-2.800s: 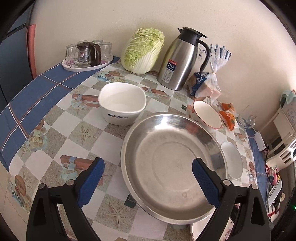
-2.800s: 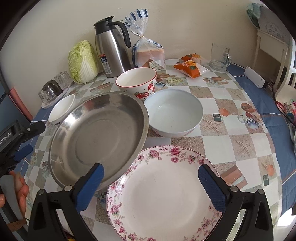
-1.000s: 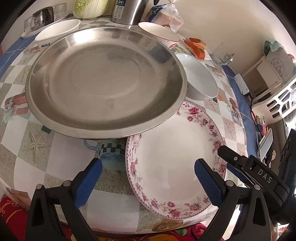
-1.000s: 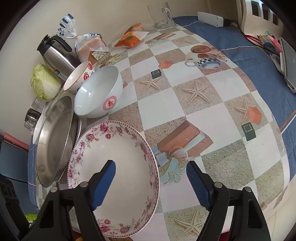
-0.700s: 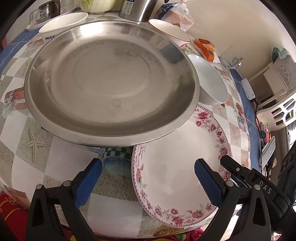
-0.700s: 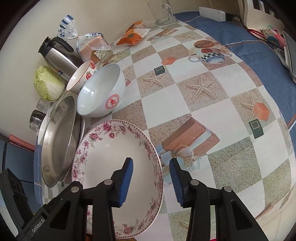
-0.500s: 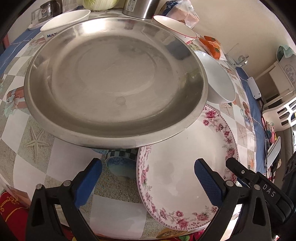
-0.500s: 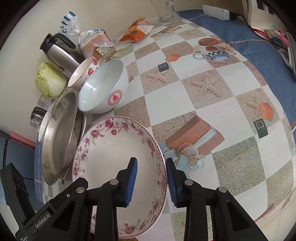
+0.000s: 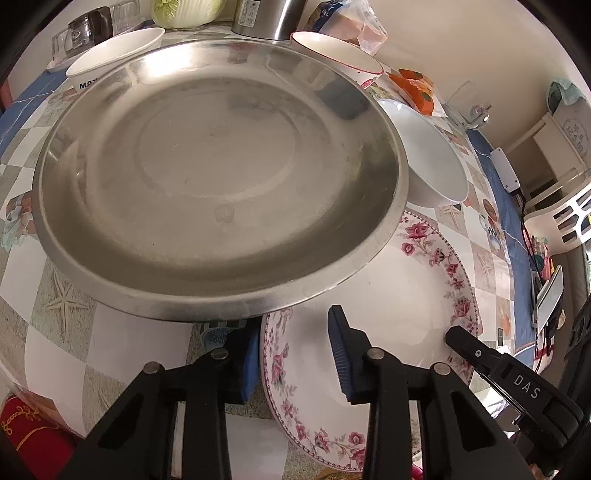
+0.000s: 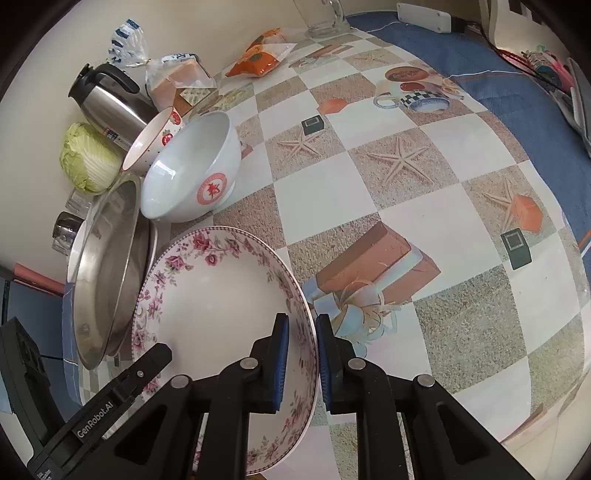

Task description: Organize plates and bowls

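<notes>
A floral plate (image 9: 406, 295) (image 10: 221, 306) with a pink flower rim lies at the table's near edge. Its far side is tucked under the rim of a large steel dish (image 9: 221, 147) (image 10: 107, 266). My left gripper (image 9: 293, 332) straddles the plate's left rim. Its jaws are closing, with one pad outside the rim and the other still over the plate's inside. My right gripper (image 10: 301, 321) is on the plate's right rim. Its jaws are closing too, and both pads sit against the rim. Behind stand a white bowl with a red emblem (image 10: 192, 170), a strawberry bowl (image 10: 155, 140) and a white square bowl (image 9: 110, 51).
Along the wall stand a steel flask (image 10: 107, 99), a cabbage (image 10: 88, 158), a bag of bread (image 10: 177, 74), an orange snack packet (image 10: 266, 55) and a glass mug (image 10: 325, 18). A tray of glasses (image 9: 85, 33) is at the far left. Checked tablecloth (image 10: 406, 184) spreads to the right.
Both grippers went from wide open to narrow around the floral plate's opposite rims. The right closed first, the left only in the last half second. Neither hand shifted much.
</notes>
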